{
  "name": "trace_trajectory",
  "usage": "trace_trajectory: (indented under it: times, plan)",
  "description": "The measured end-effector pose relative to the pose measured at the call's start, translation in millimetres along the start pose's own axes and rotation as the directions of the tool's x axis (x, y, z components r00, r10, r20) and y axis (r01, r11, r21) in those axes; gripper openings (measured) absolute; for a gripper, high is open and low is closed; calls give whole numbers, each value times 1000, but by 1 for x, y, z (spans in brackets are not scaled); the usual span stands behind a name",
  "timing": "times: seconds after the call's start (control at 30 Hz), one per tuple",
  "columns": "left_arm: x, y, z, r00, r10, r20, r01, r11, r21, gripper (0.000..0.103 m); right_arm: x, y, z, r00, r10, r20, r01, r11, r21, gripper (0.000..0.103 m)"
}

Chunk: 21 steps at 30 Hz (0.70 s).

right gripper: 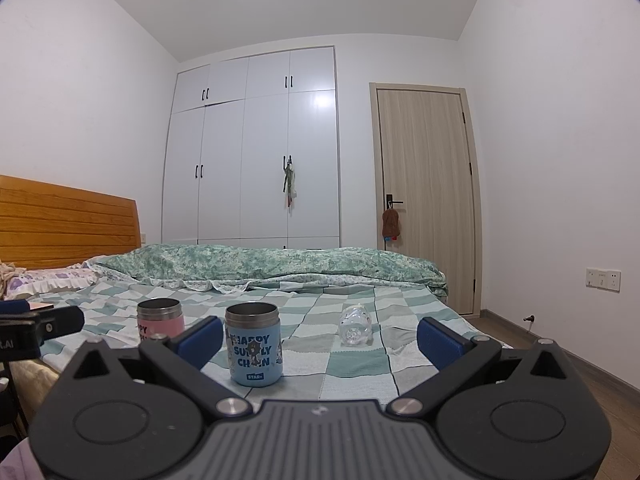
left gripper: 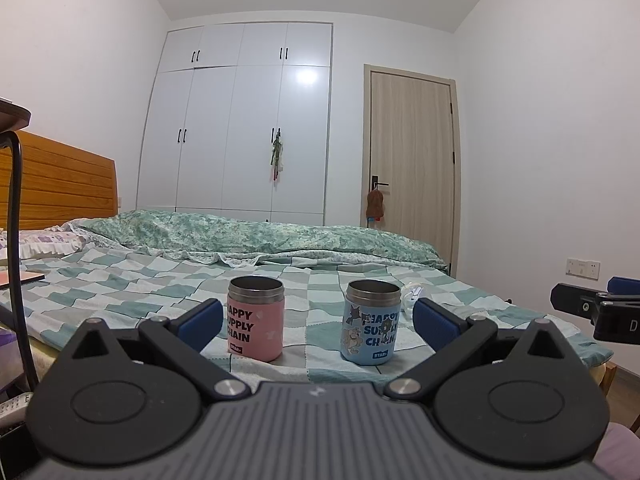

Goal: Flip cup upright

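A pink steel cup (left gripper: 256,318) and a blue steel cup (left gripper: 371,324) stand upright, mouths up, side by side on the checked bedsheet (left gripper: 120,280). My left gripper (left gripper: 318,320) is open and empty, held back from both cups, which show between its blue pads (left gripper: 199,325). My right gripper (right gripper: 320,338) is open and empty; the blue cup (right gripper: 253,344) stands just right of its left pad, the pink cup (right gripper: 161,319) further left and partly hidden behind it. The right gripper shows at the right edge of the left wrist view (left gripper: 596,308).
A clear plastic bottle (right gripper: 355,325) lies on its side on the sheet right of the cups. A rolled green quilt (left gripper: 260,236) lies across the far side of the bed. A wooden headboard (left gripper: 56,184), wardrobe (left gripper: 240,120) and door (left gripper: 412,152) stand behind.
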State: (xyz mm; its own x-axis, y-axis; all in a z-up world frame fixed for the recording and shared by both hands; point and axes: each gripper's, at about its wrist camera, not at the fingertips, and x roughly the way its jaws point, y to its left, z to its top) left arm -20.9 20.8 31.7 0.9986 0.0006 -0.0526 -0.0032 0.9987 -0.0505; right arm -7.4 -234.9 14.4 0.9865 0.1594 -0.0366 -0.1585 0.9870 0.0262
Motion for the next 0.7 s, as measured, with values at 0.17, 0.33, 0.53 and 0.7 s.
trace_trajectory:
  times: [0.17,0.33,0.53,0.7]
  plan:
    - [0,0,0,1000,1,-1,-1,1000,0,103,0,1,0,1000,-1,-1,1,1000,0,103]
    - [0,1,0,1000,3,1,-3,1000,2,103,0,0,0,1000,0,-1,0,1000,1,103]
    - [1,3,-1,1000,12,-11,-12,1000,2,103,0,1,0,1000,-1,-2,1,1000,0,103]
    - [1,6,-2,1000,4,-14,-4,1000,-2,103,1,1,0,1000,0,-2,0,1000,0,103]
